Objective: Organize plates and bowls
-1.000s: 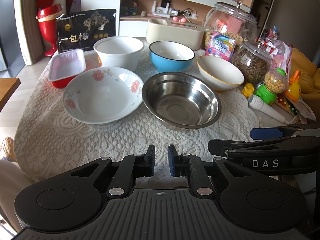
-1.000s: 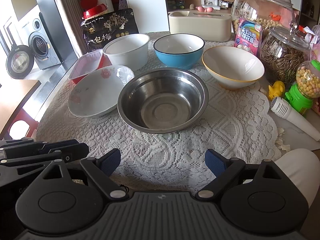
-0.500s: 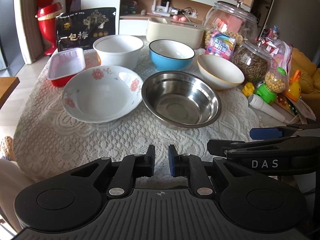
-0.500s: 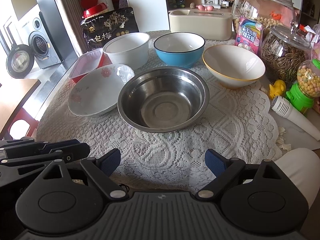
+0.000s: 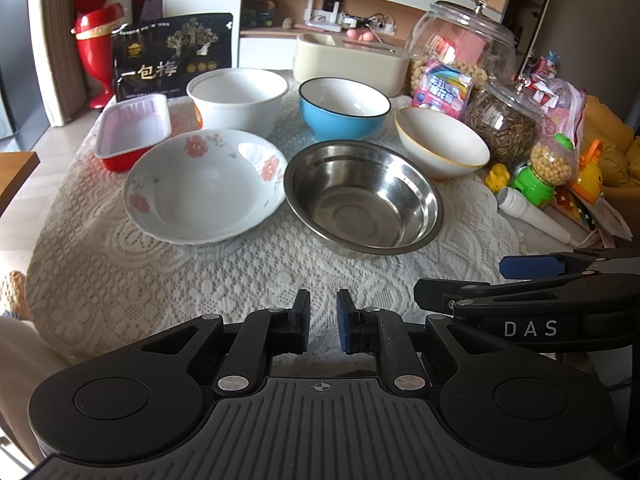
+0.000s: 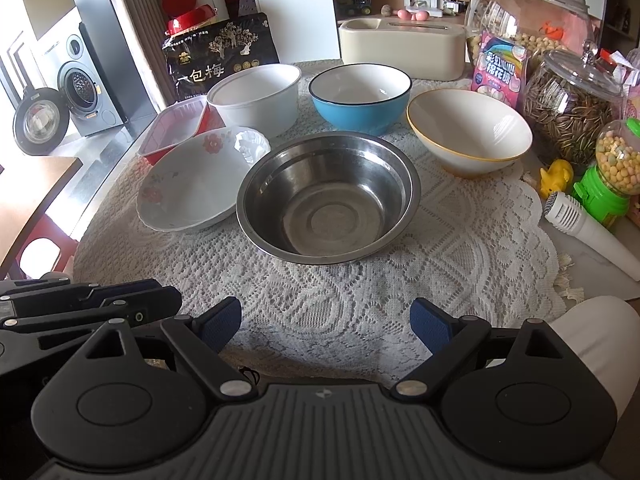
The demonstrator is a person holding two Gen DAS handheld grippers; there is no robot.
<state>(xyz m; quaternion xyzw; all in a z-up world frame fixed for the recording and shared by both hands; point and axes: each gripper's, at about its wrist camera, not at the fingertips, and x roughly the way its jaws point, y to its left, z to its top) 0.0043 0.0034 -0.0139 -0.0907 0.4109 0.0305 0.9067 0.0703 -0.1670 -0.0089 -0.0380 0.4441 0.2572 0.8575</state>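
Observation:
On the lace cloth (image 5: 168, 280), a flowered shallow bowl (image 5: 204, 188) (image 6: 188, 188) sits beside a steel bowl (image 5: 362, 198) (image 6: 328, 196). Behind them stand a plain white bowl (image 5: 238, 96) (image 6: 256, 96), a blue bowl (image 5: 344, 108) (image 6: 360, 98) and a yellow-rimmed white bowl (image 5: 440, 142) (image 6: 468, 132). My left gripper (image 5: 323, 320) hovers over the near cloth, shut and holding nothing. My right gripper (image 6: 326, 320) is wide open and empty, short of the steel bowl.
A red-and-white tray (image 5: 132, 132) lies at the far left. A black snack bag (image 5: 172, 60) and a cream box (image 5: 352, 60) stand at the back. Glass jars (image 5: 500, 120), toys and a white microphone (image 5: 532, 216) crowd the right side.

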